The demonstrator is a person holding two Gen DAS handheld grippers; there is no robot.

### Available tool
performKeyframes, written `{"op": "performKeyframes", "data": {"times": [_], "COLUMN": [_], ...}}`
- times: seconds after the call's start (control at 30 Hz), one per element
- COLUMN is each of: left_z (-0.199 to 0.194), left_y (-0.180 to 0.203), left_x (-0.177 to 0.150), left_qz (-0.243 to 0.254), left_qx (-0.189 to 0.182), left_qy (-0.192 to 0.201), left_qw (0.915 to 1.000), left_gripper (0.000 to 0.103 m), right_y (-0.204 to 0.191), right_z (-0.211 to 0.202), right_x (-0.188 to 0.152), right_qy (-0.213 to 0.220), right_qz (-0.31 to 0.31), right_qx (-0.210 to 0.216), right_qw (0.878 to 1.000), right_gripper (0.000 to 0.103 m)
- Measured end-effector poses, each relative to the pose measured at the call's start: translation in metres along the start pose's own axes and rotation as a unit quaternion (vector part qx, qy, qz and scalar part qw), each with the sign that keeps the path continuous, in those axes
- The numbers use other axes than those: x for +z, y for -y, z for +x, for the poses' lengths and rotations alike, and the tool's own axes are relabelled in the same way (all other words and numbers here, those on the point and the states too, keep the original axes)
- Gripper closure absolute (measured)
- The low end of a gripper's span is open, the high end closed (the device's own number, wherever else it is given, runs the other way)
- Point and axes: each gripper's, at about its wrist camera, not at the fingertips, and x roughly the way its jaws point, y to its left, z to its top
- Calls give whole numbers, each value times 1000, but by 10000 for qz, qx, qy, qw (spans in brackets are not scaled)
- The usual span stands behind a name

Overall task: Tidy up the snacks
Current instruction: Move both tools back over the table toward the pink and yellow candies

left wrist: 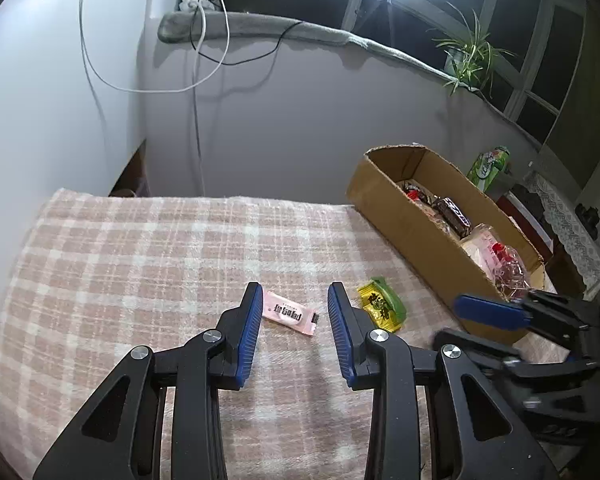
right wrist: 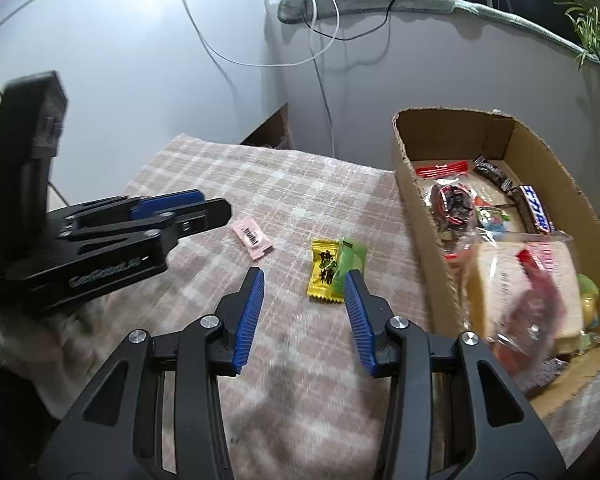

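A pink snack packet (left wrist: 291, 313) lies on the plaid cloth, just beyond and between the tips of my open, empty left gripper (left wrist: 294, 294). It also shows in the right wrist view (right wrist: 253, 237). A yellow packet (right wrist: 323, 272) and a green packet (right wrist: 352, 254) lie side by side, just ahead of my open, empty right gripper (right wrist: 305, 278). They show in the left wrist view as yellow (left wrist: 376, 306) and green (left wrist: 392, 300). A cardboard box (right wrist: 416, 200) on the right holds several snacks.
The plaid cloth (left wrist: 140, 264) covers the table, which ends at a white wall with hanging cables (left wrist: 198, 80). The left gripper body (right wrist: 100, 248) sits to the left in the right wrist view. A green can (left wrist: 490, 166) stands behind the box (left wrist: 400, 216).
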Motion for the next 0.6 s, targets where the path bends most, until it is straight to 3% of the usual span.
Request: {"op": "performKeyframes", "data": {"times": [0.07,0.17,0.6], "left_z": [3,9,34], "left_y": [-2,-4,-14], "left_x": [0,0,-6], "left_qz": [-6,-8,-46], "left_qx": [11,14,103], "left_qy": [-39,-119,-415], "left_qw": [10000,9999,9991], "left_gripper": [69,58,58], "right_y": [1,4,1], "right_z": [8,20,52], "right_x": [1,1,6], "right_qy": [-28,-68,-222], "right_qz": [63,141,28], "right_qx": [-75,-252,-591], "right_qw": [9999,9996,9980], "right_gripper": [60,60,60]}}
